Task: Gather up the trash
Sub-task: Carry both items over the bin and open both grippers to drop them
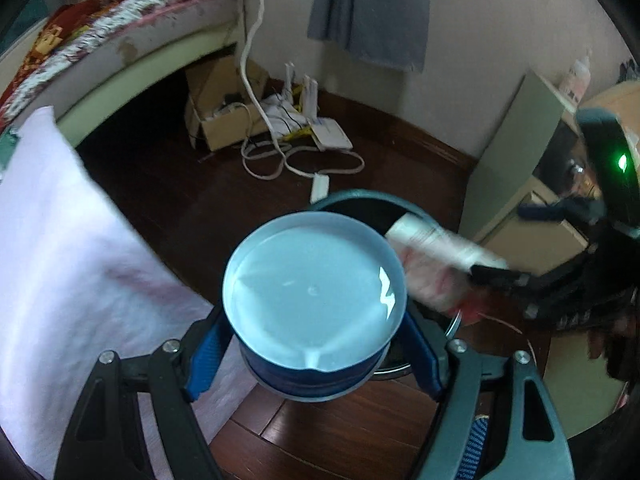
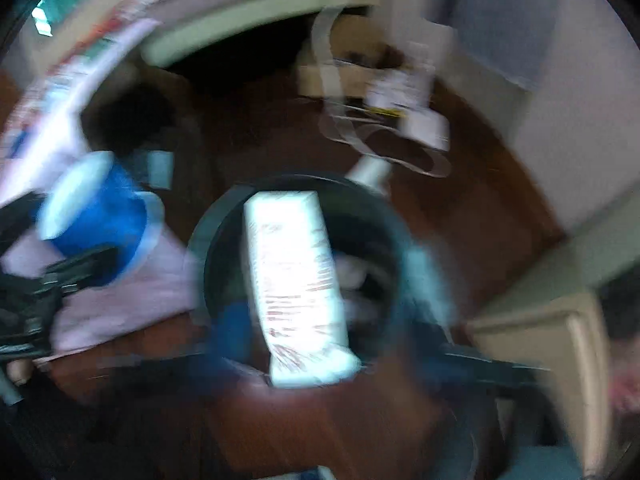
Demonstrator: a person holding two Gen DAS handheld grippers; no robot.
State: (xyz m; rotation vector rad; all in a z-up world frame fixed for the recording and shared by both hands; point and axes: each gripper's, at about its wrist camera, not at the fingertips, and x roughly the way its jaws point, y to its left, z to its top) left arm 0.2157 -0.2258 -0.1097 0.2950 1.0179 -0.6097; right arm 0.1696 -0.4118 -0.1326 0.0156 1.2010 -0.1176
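Now your left gripper point(image 1: 316, 364): jaws clamped on blue cup point(image 1: 314, 304), one finger each side, cup mouth facing camera. Your right gripper point(image 2: 320, 352): jaws spread wide, view badly blurred; white wrapper point(image 2: 296, 292) lies between them over bin point(image 2: 208, 248), contact with pads unclear. Bin sits on dark wood floor point(image 1: 160, 200), just beyond cup. White cloth point(image 1: 60, 260) hangs at left. Box point(image 1: 224, 112) and cables point(image 1: 280, 160) by far wall.
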